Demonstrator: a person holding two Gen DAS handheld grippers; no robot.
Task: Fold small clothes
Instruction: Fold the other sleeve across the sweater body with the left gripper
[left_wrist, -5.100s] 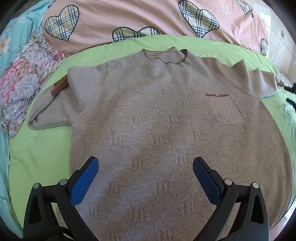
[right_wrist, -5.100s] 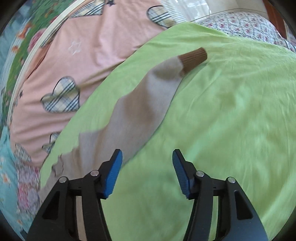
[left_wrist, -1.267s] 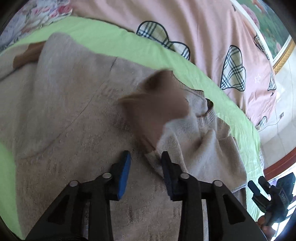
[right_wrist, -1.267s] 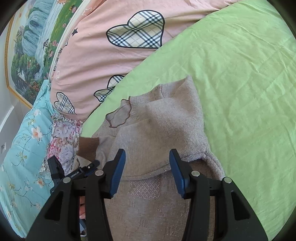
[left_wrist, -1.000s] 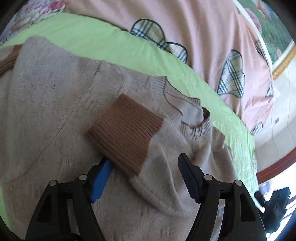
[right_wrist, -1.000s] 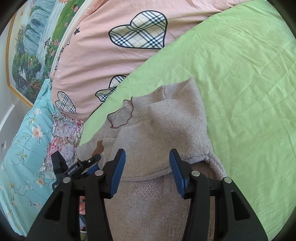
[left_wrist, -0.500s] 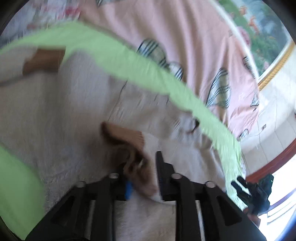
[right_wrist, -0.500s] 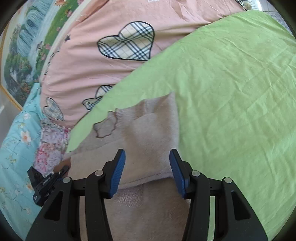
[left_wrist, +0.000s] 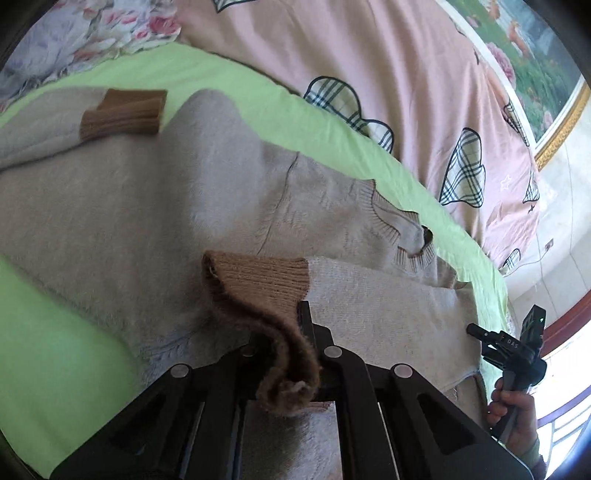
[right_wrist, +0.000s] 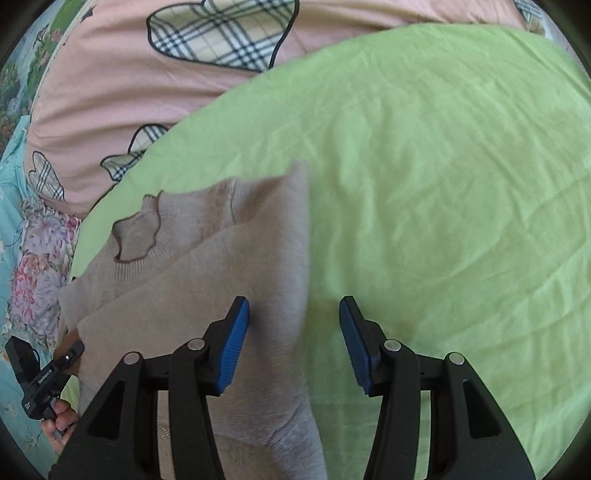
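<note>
A grey-beige knit sweater (left_wrist: 192, 206) lies flat on a green sheet (left_wrist: 48, 354). Its right sleeve is folded across the chest. My left gripper (left_wrist: 286, 332) is shut on that sleeve's brown ribbed cuff (left_wrist: 258, 288), which bunches over the jaws. The other brown cuff (left_wrist: 122, 112) lies at the upper left. In the right wrist view my right gripper (right_wrist: 293, 336) is open and empty, hovering over the folded sleeve's shoulder edge (right_wrist: 280, 280), left finger over the sweater (right_wrist: 207, 288), right finger over bare sheet. The neckline (right_wrist: 136, 232) shows at the left.
A pink quilt with plaid hearts (left_wrist: 369, 74) lies beyond the green sheet (right_wrist: 443, 184). A floral cloth (right_wrist: 33, 266) sits at the left. The right gripper and hand show at the left wrist view's right edge (left_wrist: 513, 350); the left gripper shows in the right wrist view (right_wrist: 40, 376).
My left gripper let the brown cuff go a second ago, then shut on it again and holds it over the chest. My right gripper stayed open and drifted right over the shoulder edge.
</note>
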